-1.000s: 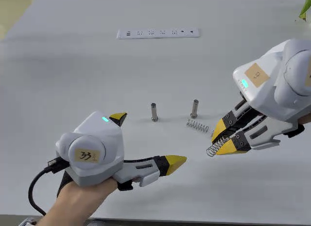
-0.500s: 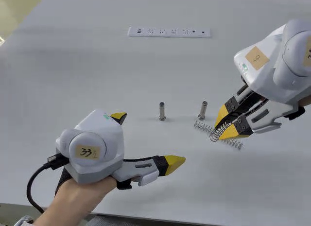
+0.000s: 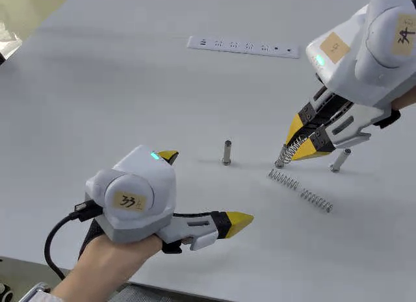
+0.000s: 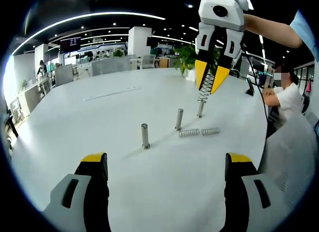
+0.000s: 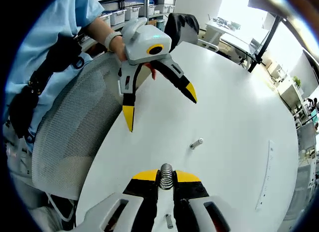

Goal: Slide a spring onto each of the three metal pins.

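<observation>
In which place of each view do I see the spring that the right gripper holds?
Head view: spring, right of centre, between yellow jaw tips.
Left gripper view: spring, upper right of centre, hanging between yellow jaw tips.
Right gripper view: spring, bottom centre, seen end-on between the jaws.
Shared landmark: the white power strip.

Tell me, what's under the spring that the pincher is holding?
A metal pin stands on the table under the held spring. Whether its tip is inside the coils cannot be seen.
</observation>
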Demonstrator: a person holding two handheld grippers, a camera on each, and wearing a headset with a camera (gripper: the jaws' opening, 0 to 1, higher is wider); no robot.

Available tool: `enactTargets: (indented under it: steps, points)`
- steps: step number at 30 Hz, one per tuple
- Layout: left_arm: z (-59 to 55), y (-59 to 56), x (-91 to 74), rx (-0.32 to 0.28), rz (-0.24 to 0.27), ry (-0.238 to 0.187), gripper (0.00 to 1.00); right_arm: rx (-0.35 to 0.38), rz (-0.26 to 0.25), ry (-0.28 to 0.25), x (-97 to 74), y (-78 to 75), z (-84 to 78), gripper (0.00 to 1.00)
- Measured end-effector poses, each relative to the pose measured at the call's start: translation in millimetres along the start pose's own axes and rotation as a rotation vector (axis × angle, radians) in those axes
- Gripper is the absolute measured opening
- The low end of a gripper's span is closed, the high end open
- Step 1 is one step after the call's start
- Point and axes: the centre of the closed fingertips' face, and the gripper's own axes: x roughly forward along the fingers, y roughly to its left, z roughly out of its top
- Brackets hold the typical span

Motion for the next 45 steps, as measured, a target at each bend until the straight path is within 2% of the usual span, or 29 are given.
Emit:
enactTargets:
  steps: [12,16,22,23,33,39,45]
  points:
    - [-3.0,3.6,1.1,-0.016,0.003,0.013,0.97,-0.082,0.011,0.048,2.9,-39.9,13.6,0.07]
    - [-3.4,4.3,1.4,-0.023,0.006,0.015,0.97,-0.095,0.024,0.056,6.8,-48.0,17.6,0.07]
    - [-4.3,8.1,1.2,-0.034,0.015,0.017,0.96,-0.118,0.048,0.070,15.7,-52.8,22.2,0.07]
    - [-4.2,8.5,1.3,-0.036,0.015,0.016,0.96,-0.128,0.053,0.079,19.0,-57.2,20.8,0.07]
    - [-5.0,4.1,3.5,-0.027,-0.001,0.023,0.95,-0.151,0.093,0.102,41.1,-60.5,24.4,0.07]
    - [-7.1,2.3,3.5,-0.020,-0.010,0.031,0.95,-0.174,0.097,0.114,52.2,-64.5,28.6,0.07]
    - [-7.6,5.2,2.6,-0.030,-0.004,0.029,0.94,-0.193,0.100,0.127,59.6,-68.2,31.6,0.07]
